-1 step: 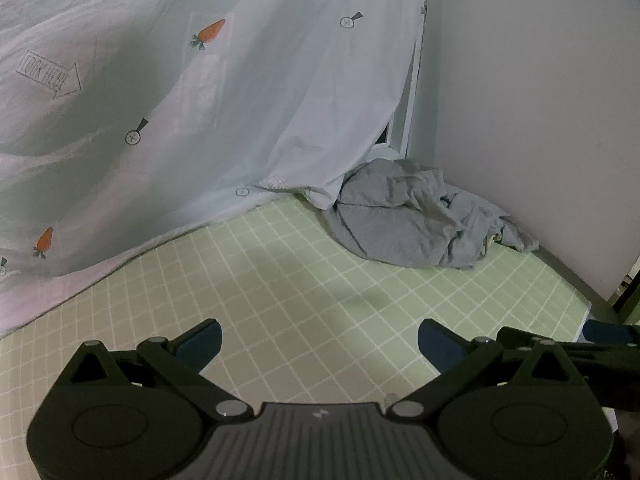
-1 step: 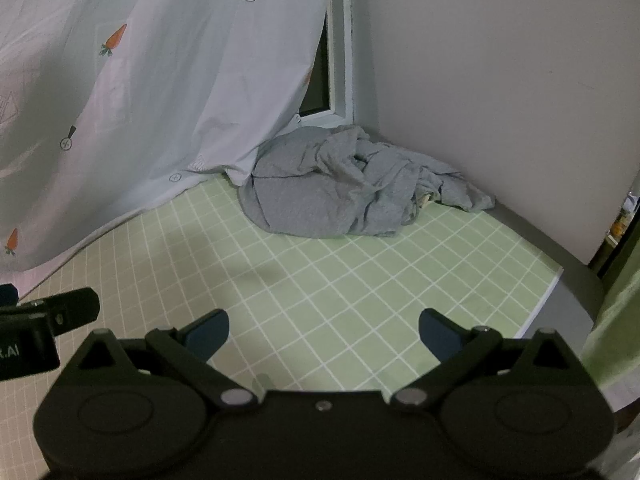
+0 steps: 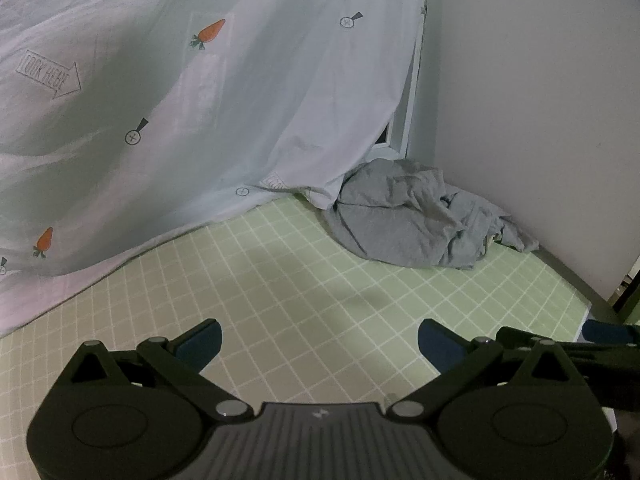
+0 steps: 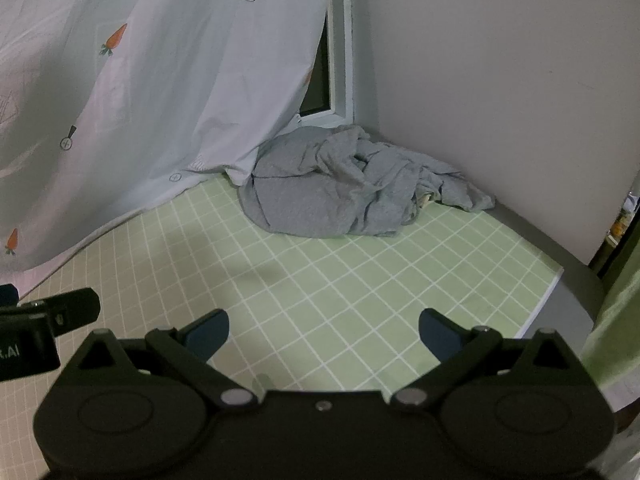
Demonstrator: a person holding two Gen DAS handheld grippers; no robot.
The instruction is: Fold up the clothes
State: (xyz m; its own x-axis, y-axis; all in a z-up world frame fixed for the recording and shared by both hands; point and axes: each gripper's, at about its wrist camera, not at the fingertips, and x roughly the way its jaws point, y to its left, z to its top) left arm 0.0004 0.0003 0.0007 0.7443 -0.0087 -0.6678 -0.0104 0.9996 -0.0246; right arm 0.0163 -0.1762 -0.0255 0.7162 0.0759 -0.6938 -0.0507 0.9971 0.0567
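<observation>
Nothing has moved since the earlier frame. From the left wrist, the left tongs (image 3: 319, 338) gape apart, empty, well short of the crumpled grey garment (image 3: 416, 222) heaped in the wall corner beside the carrot-print curtain (image 3: 200, 112). From the right wrist, the right tongs (image 4: 323, 330) likewise stand apart and empty; a grab near the garment's curtain-side edge could snag the curtain hem.

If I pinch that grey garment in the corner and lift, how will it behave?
The grey garment lies crumpled in soft folds, so it will probably droop and unfurl. It looks thin, likely light. Pushed, it would probably bunch against the wall rather than slide.
</observation>
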